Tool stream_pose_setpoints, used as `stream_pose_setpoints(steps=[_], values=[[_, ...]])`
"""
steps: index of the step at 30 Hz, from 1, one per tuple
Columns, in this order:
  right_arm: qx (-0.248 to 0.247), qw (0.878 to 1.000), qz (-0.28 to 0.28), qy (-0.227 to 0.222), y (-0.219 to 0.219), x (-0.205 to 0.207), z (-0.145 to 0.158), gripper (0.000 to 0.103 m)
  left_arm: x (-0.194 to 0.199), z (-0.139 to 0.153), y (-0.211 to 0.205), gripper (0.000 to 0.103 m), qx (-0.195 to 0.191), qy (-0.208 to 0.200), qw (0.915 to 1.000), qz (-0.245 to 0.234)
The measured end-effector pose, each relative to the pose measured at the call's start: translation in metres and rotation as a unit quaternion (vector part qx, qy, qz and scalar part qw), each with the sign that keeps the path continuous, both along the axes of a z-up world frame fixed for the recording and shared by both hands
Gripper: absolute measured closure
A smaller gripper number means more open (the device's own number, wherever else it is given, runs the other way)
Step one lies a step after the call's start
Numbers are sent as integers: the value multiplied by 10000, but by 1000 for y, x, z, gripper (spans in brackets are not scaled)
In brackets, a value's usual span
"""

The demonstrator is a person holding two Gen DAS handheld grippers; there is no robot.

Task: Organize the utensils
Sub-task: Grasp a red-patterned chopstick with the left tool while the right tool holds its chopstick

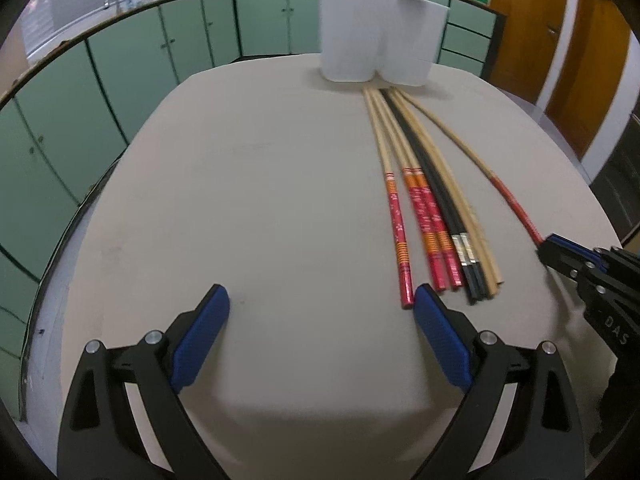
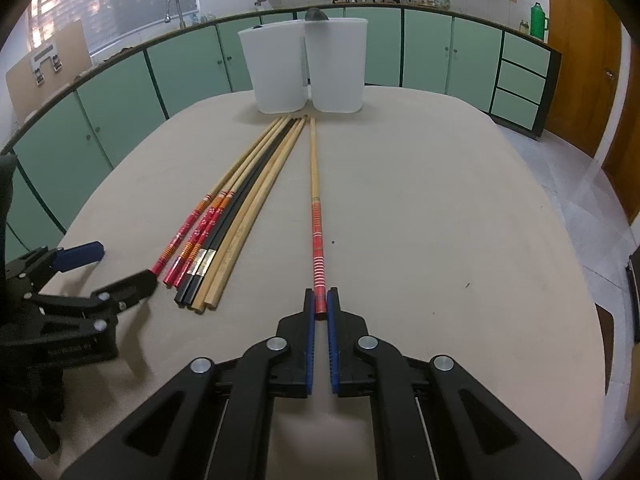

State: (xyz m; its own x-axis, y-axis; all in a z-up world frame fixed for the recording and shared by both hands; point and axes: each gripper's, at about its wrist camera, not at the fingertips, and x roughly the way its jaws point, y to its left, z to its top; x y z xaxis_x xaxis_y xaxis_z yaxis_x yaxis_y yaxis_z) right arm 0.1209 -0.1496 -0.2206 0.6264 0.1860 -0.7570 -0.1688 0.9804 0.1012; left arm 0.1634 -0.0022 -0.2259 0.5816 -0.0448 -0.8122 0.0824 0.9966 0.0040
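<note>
My right tool (image 2: 321, 305) pinches a red-banded bamboo chopstick (image 2: 315, 200) on the beige table (image 2: 440, 200); my left tool (image 1: 320, 308) gapes wide, empty

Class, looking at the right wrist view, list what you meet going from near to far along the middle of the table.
right gripper shut on the red-handled chopstick → chopstick's bare wooden tip → two white containers → green cabinets

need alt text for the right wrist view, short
The right gripper is shut on the red end of one chopstick lying on a beige table. A bundle of chopsticks lies to its left, near the open left gripper. Two white bins stand at the far edge.
</note>
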Motion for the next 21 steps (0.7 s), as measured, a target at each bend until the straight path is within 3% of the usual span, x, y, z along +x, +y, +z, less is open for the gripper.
stream_pose_setpoints(steps=[12, 21], values=[[117, 9997, 211, -25, -7, -10, -1, 90, -5, 1, 0, 12, -38, -44, 10000, -77], [137, 9997, 216, 16, -6, 0, -2, 90, 0, 3, -5, 33, -63, -151, 9996, -231]])
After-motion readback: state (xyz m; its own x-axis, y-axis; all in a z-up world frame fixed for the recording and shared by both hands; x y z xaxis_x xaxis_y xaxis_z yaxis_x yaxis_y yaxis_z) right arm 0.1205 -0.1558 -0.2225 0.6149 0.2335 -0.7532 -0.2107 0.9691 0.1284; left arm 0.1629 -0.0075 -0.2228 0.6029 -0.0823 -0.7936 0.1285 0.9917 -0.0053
